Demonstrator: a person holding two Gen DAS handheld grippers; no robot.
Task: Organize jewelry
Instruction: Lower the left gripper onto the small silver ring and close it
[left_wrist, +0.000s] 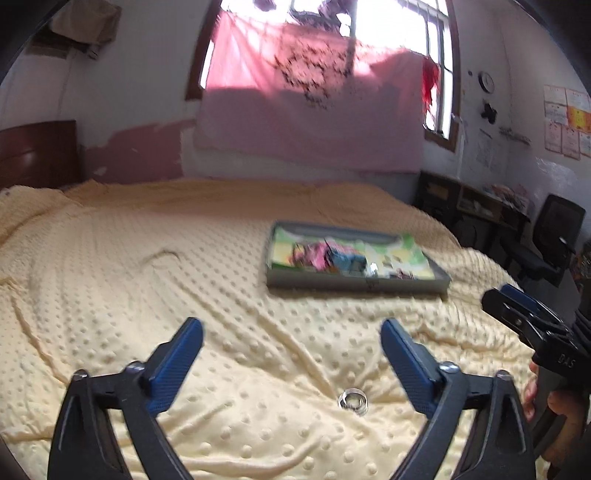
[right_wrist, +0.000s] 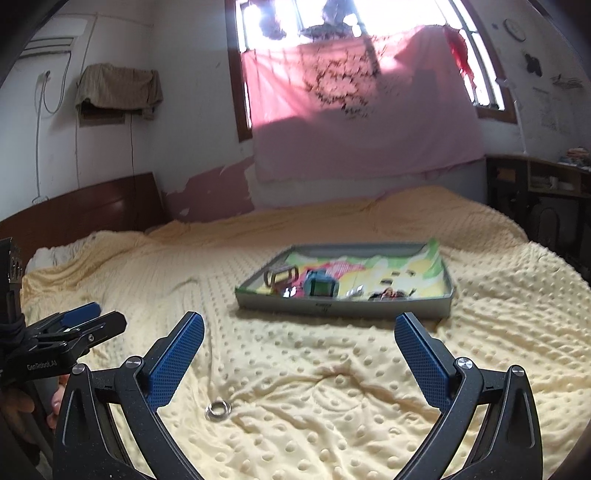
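A small silver ring (left_wrist: 353, 401) lies on the yellow dotted bedspread (left_wrist: 147, 277), low between the wide-apart blue fingers of my left gripper (left_wrist: 291, 328), which is open with nothing in it. In the right wrist view the same ring (right_wrist: 218, 410) lies low at the left, and my right gripper (right_wrist: 299, 325) is open and empty too. Farther back rests a grey tray (left_wrist: 354, 286) with a colourful lining; it holds several small pieces, a blue watch-like item (right_wrist: 319, 287) among them. The tray (right_wrist: 332, 308) sits beyond both grippers.
A dark wooden headboard (right_wrist: 92, 210) stands at the left and a desk with a black chair (left_wrist: 546, 236) at the right of the bed. A pink curtain (right_wrist: 351, 110) covers the window behind. A hand (left_wrist: 565, 410) holds the other gripper at the right edge.
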